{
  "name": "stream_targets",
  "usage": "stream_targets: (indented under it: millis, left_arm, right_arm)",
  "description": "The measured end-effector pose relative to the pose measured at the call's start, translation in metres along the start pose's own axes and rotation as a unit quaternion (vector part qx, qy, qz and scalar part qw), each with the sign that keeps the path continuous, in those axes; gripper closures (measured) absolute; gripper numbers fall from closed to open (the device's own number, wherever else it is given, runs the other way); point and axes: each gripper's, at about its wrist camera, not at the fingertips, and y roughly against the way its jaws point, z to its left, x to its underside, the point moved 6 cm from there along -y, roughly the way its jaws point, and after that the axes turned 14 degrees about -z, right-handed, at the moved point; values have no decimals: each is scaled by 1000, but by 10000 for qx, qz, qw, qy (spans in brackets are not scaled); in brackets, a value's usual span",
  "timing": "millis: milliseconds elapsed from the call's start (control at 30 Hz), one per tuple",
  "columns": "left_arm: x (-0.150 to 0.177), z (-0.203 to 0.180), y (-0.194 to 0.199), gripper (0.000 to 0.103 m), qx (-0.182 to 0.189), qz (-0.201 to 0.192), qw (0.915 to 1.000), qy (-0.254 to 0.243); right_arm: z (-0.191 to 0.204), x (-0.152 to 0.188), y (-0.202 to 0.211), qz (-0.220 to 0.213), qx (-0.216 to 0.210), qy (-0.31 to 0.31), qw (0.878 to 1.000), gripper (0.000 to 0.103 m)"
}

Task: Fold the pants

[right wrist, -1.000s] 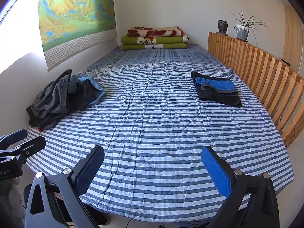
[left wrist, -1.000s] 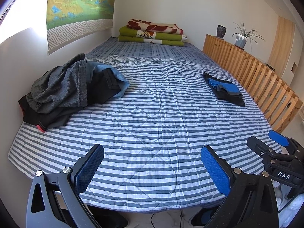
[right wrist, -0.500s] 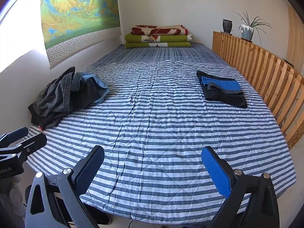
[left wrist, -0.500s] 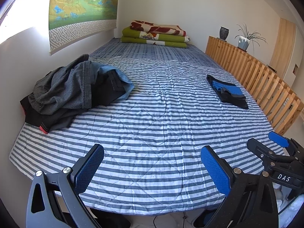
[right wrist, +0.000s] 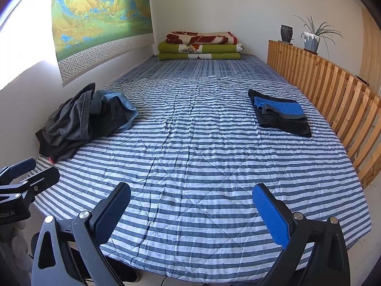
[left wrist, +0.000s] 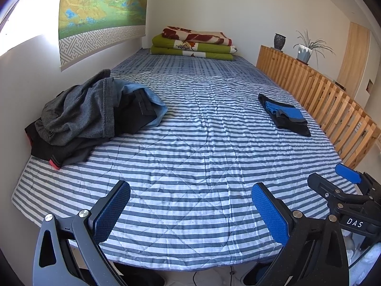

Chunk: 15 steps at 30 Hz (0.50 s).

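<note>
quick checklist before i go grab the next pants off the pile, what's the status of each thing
1. Left gripper open and holding nothing: ok.
2. Right gripper open and holding nothing: ok.
3. Pile of unfolded clothes in view at the bed's left side by the wall, nothing on top of it: ok.
4. Middle of the striped quilt bare for folding: ok, though it is wrinkled.
5. Folded stack sits apart near the wooden rail, out of the working area: ok.
6. Which garment in the pile is pants, and where its waistband lies: cannot tell, the pieces are bunched together.
</note>
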Motion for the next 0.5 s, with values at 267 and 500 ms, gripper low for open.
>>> stream_targets:
  millis: [267,500]
  left_arm:
    - [-1,6,2,0,-23,-31,10000,26]
    - [-1,27,2,0,-123,-67,9998,145]
  right_arm:
    - [5,-3,1,-24,-31,62,10000,3]
    - [20,-6,-5,-25,-140,157,9998,3]
